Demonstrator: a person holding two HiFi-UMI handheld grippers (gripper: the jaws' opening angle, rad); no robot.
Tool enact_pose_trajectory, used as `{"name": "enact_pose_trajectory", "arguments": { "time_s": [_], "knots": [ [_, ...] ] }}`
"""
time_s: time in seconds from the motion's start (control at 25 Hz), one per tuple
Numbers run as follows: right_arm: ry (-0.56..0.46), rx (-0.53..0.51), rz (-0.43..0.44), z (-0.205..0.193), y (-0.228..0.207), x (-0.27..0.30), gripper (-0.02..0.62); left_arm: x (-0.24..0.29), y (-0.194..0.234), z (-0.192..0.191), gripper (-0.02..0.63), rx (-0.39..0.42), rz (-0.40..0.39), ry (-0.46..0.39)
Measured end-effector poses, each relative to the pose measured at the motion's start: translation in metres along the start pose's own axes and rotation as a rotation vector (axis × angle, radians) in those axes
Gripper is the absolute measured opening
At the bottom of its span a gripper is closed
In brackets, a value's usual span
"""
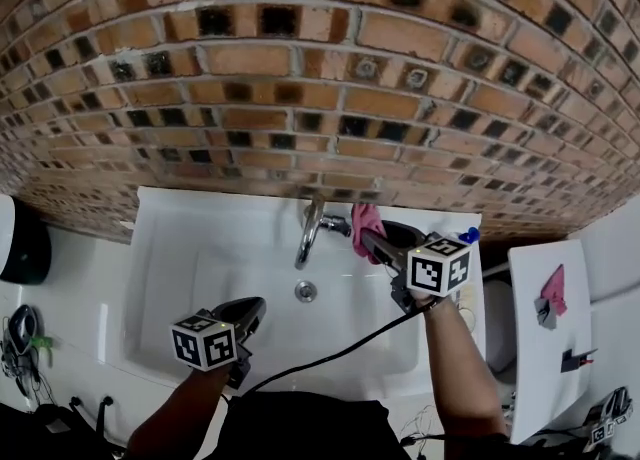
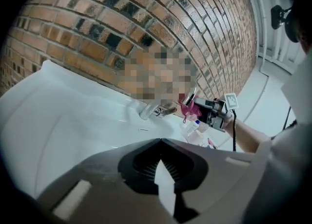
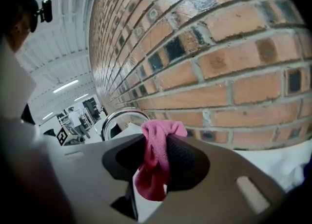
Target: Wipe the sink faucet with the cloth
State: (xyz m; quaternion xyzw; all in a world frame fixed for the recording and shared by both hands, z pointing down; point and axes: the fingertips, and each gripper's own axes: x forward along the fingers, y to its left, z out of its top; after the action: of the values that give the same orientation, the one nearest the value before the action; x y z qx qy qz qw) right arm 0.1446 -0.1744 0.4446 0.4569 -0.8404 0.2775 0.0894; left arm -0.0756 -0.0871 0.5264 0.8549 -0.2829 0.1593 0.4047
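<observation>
Cloth, pink, is hanging just beside the faucet at the sink's back edge, while the left gripper is hovering over the front edge; the left gripper view is showing jaws together, empty; the right gripper view is showing the right gripper clamping the cloth.

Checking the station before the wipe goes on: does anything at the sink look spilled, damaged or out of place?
Nothing stands out. The sink shows no spill or damage, the faucet looks intact, and the pink cloth sits clamped in the right hand-held gripper close beside it.
</observation>
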Motion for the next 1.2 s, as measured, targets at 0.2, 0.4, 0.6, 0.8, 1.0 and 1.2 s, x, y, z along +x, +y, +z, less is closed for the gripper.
{"name": "enact_pose_trajectory", "arguments": {
  "time_s": [0.2, 0.4, 0.6, 0.8, 1.0, 1.2],
  "knots": [
    [0.146, -0.043, 0.162, 0.006, -0.012, 0.06, 0.133, 0.009, 0.01, -0.01, 0.006, -0.066, 0.042, 0.012],
    [0.161, 0.057, 0.352, 0.002, -0.025, 0.099, 0.133, 0.022, 0.017, -0.015, 0.006, -0.144, 0.066, 0.02],
    [0.123, 0.194, 0.491, 0.001, -0.024, 0.119, 0.133, 0.032, 0.026, -0.013, 0.006, -0.167, 0.093, 0.034],
    [0.108, 0.283, 0.574, 0.004, -0.023, 0.122, 0.133, 0.04, 0.033, -0.015, 0.006, -0.184, 0.101, 0.07],
    [0.097, 0.234, 0.6, 0.023, -0.01, 0.117, 0.133, 0.052, 0.032, -0.016, 0.006, -0.192, 0.075, 0.091],
    [0.137, 0.129, 0.56, 0.041, 0.001, 0.104, 0.133, 0.055, 0.027, -0.007, 0.006, -0.169, 0.032, 0.074]
  ]
}}
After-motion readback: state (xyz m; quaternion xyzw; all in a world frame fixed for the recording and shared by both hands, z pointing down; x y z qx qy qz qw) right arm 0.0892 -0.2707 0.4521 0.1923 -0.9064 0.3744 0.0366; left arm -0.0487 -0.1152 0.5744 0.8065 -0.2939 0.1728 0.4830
